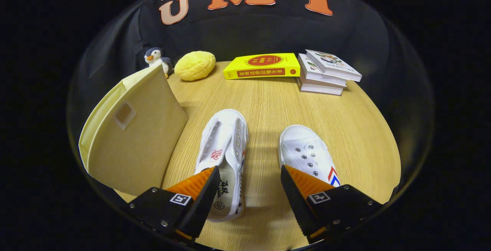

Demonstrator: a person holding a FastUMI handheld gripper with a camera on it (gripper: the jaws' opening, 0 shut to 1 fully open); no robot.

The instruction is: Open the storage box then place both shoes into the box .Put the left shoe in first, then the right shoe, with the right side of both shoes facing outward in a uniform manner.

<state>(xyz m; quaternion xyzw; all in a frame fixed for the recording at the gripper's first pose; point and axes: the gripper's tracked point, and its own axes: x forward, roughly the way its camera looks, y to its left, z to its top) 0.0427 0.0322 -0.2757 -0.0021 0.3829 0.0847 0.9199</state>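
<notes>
Wooden table (345, 128), pale with a fine grain, carrying every item described here. Storage box (134, 132) — a cream fabric cube, the largest object on the table, standing to the left of the shoes and ahead of the left finger; the broad face turned toward the camera bears a small square patch, and a lighter side panel shows along its left. Two white canvas shoes lie side by side on the table, toes pointing away from the camera and apart from each other. The left-hand shoe (224, 155) lies nearest the box, its opening and printed insole visible; its heel end reaches between the fingers, close beside the left finger, though contact cannot be judged. The right-hand shoe (307, 153) shows a row of metal eyelets and a red-and-blue stripe; its rear part passes behind the right finger. Gripper (249, 180) — fingers spread wide apart, gripping nothing, hovering over the near ends of both shoes. At the far edge of the table: a stack of books (326, 72) on the right; a yellow book (262, 66) lying flat just left of the stack; a yellow plush bun (195, 65) further left; and a small penguin toy (156, 59) beside it, beyond the top corner of the box.
</notes>
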